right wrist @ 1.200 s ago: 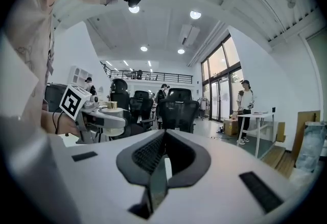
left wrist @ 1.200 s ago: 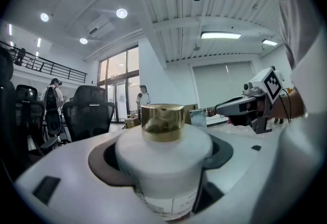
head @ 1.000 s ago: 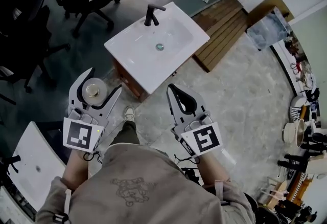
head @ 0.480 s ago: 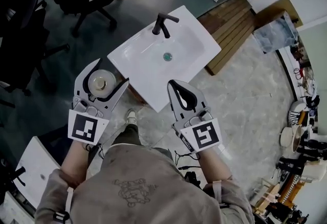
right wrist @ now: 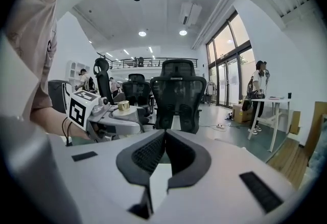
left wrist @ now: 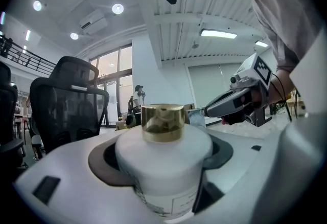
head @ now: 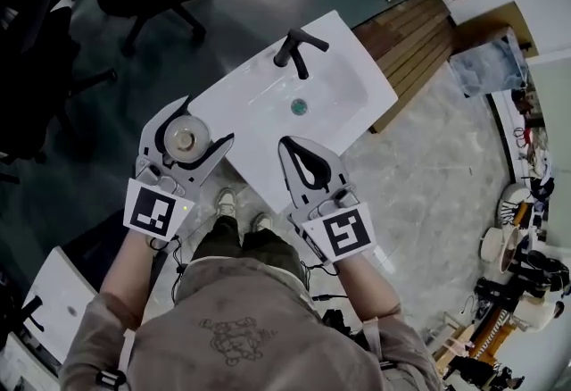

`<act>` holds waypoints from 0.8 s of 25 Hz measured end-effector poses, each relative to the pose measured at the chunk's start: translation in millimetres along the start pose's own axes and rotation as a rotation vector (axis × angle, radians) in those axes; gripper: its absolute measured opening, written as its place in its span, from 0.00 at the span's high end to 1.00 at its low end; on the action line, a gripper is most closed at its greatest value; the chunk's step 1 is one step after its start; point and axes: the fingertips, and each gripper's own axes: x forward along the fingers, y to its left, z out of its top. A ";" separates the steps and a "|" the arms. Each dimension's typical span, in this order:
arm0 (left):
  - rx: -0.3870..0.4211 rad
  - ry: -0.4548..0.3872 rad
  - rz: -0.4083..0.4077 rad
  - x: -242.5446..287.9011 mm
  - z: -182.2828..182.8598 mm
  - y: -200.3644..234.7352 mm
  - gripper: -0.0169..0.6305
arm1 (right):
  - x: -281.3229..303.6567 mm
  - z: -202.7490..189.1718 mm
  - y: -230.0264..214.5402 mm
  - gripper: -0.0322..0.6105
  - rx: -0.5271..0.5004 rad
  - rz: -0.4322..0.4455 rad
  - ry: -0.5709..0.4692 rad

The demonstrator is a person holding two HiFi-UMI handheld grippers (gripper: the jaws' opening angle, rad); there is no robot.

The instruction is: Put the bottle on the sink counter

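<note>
Just off the near left corner of the white sink counter, the left gripper pinches a squat white bottle with a gold cap, upright between its padded jaws. At the counter's near edge, the right gripper hangs with its jaws pressed together on nothing. A black faucet stands at the counter's far side, beyond the drain.

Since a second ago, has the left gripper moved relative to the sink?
Yes. The left gripper, shut on the bottle, has moved toward the sink, now reaching its near-left edge.
</note>
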 end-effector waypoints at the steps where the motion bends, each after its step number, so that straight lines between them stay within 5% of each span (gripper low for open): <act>1: -0.010 0.001 -0.001 4.4 -5.7 1.2 0.44 | 4.6 -3.5 -3.0 0.90 0.003 0.002 0.007; 20: -0.121 0.049 -0.013 77.8 -134.1 10.6 0.44 | 72.9 -87.2 -36.3 0.90 -0.001 0.119 0.176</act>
